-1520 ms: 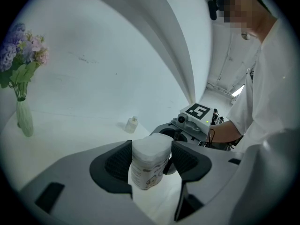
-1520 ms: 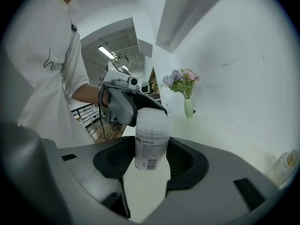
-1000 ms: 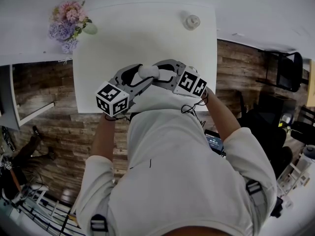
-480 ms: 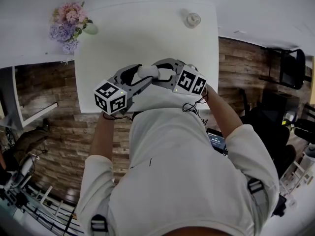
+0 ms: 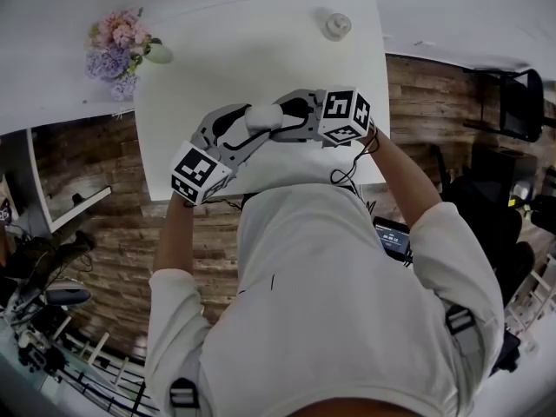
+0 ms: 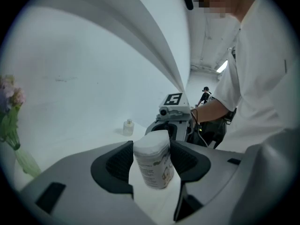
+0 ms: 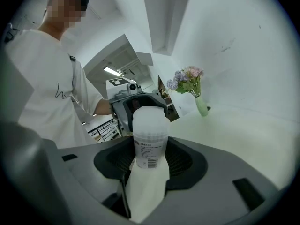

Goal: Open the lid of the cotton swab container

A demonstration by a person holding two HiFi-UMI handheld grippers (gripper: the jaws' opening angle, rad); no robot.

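- Two grippers meet on one thing: the cotton swab container (image 5: 261,116), at the centre of the head view, over the near part of the white table (image 5: 261,50).
- right gripper (image 5: 283,125): jaws have just been closing a little. Its pads (image 7: 180,161) are clamped on the labelled lower body of the container, plain in the right gripper view.
- left gripper (image 5: 247,130): jaws also just been closing, with the container between them. Its pads (image 6: 119,161) look to touch both sides high up, near the lid (image 6: 151,142). The grip is wide, possibly light.
- Lid is still on, with no gap showing at the top.
- Container leans a bit in the left gripper view and is roughly upright in the right gripper view.
- Cannot tell if its base rests on the table or sits just off it.
- Step in hand, as I judge it: setting the two grips. The opening itself has not started.
- Next move calls for the left gripper to bite firmly on the lid alone, not the body. It then twists or pulls up while the right gripper keeps the body fixed.
- Cannot tell whether the lid screws or pops, so the first motion should be gentle.
- Flower vase (image 5: 122,50) at upper left and small bottle (image 5: 338,26) at upper middle-right are both well apart from the work.
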